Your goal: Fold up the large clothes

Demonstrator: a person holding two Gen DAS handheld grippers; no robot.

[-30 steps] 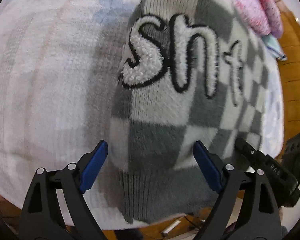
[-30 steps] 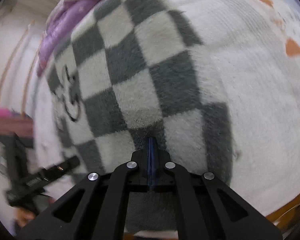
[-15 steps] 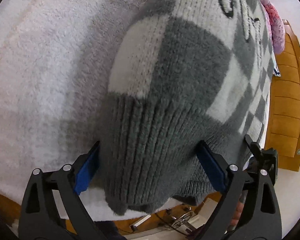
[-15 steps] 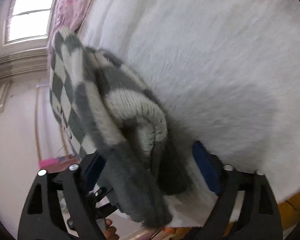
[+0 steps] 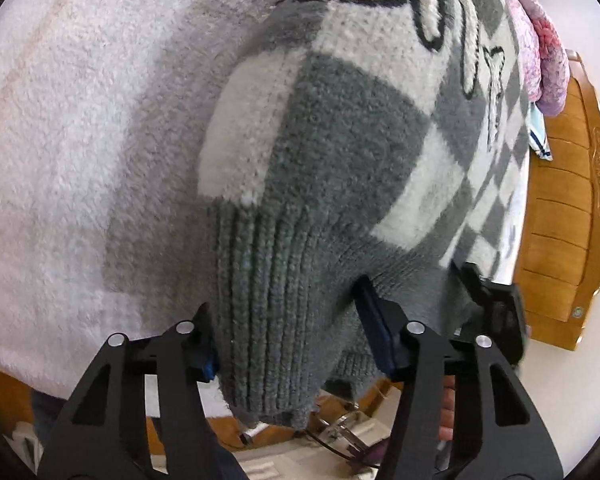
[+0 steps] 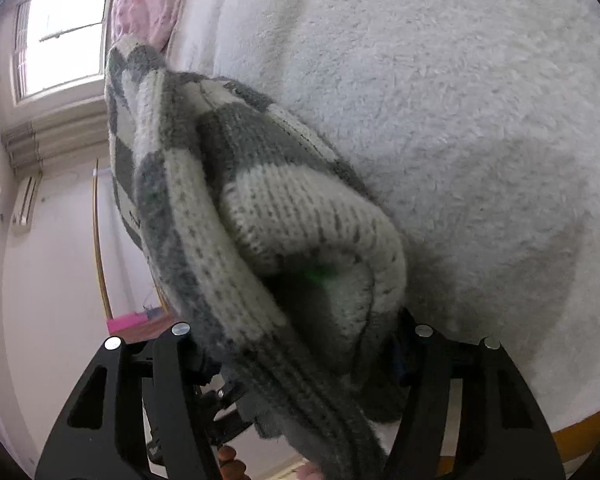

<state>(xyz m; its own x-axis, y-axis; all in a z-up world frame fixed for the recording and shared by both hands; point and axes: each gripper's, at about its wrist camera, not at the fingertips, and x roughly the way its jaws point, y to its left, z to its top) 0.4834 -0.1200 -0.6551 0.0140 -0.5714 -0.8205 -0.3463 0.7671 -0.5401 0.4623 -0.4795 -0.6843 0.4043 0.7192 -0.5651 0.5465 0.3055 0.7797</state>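
The sweater's (image 5: 340, 168) ribbed hem lies between both tongs, left (image 5: 288, 340) and right (image 6: 300, 344); jaws closing, pinching it; its length runs away over the bed (image 6: 460, 120).

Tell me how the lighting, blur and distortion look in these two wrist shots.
Left wrist view: sharp, evenly lit; the sweater casts a soft shadow on the white blanket; fisheye bends the wooden bed frame. Right wrist view: the window is blown out, and the sweater's near edge is slightly smeared.
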